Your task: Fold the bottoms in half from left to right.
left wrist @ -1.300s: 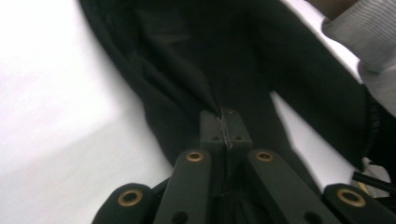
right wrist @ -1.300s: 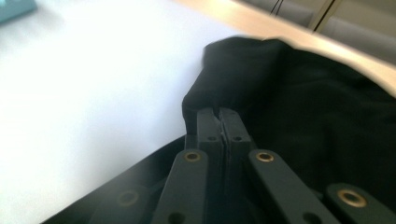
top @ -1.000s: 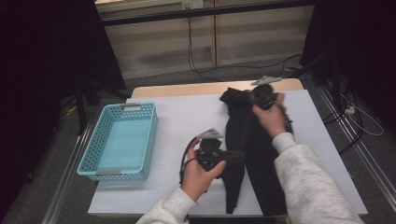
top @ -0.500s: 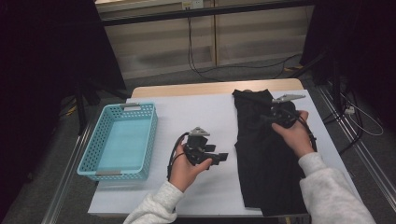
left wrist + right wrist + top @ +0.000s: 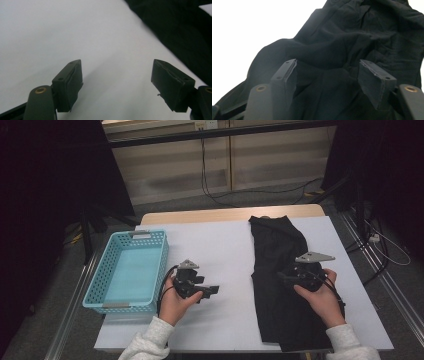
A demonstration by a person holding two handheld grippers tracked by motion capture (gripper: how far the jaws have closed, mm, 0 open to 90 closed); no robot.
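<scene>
Matt black cloth garment [image 5: 280,285]; perforated turquoise plastic basket [image 5: 131,270].

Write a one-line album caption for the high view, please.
Two hand-held grippers, left and right, both open, hover over a white table beside a black garment and a turquoise basket.

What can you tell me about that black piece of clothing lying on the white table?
The black cloth garment looks like soft, matte fabric, folded lengthwise into a long strip with rumpled folds near its far end. It lies flat on the right side of the white table, running from the far edge to the near one. The right gripper is over its middle, jaws apart with nothing pinched between them; whether it touches the cloth I cannot tell.
</scene>
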